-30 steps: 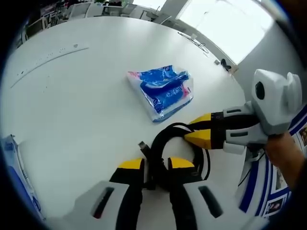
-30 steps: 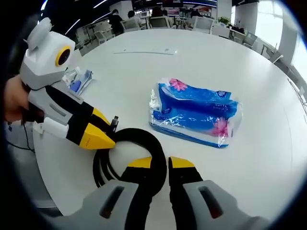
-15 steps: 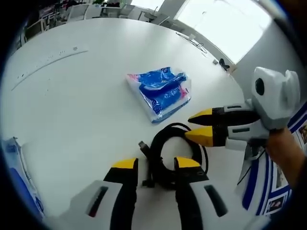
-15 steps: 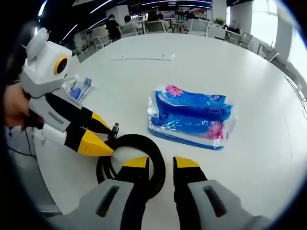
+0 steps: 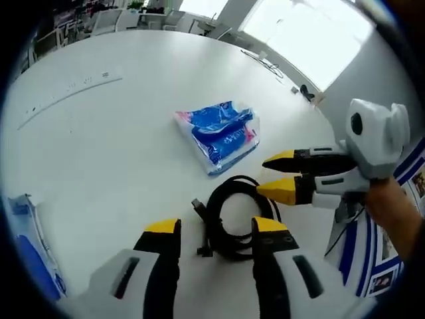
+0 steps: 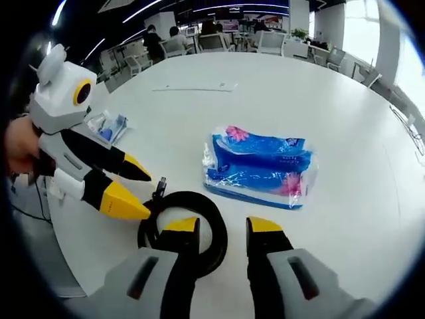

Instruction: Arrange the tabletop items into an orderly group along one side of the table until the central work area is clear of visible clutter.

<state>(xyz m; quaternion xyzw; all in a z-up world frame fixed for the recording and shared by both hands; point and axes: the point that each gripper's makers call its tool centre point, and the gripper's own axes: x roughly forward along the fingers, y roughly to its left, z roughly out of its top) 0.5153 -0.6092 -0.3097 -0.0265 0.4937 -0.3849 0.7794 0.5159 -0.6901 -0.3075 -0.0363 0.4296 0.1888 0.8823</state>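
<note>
- Left gripper (image 5: 214, 228) spread wide, yellow tips straddling the coiled black cable (image 5: 232, 216) without touching it; nothing held.
- Right gripper (image 6: 222, 225) parted too, and empty, its jaws hanging over the near arc of that same cable (image 6: 189, 226).
- Seen from the left gripper view, the right gripper (image 5: 282, 174) comes in from the right, its yellow tips apart and just beside the far side of the coil.
- Seen from the right gripper view, the left gripper (image 6: 133, 188) reaches in from the left, a hand (image 6: 20, 147) gripping it, tips splayed by the cable's plug end.
- Cable lies flat on the white table (image 5: 119, 133), near the table's edge closest to the person.
- Blue plastic tissue pack (image 6: 259, 166) sits just beyond the cable, toward the table's middle, apart from it; it is in the left gripper view too (image 5: 219, 131).
- Small blue-and-clear packet (image 6: 109, 124) rests close to the table's edge, behind the left gripper.
- Office chairs (image 6: 265, 40) line the far edge.
</note>
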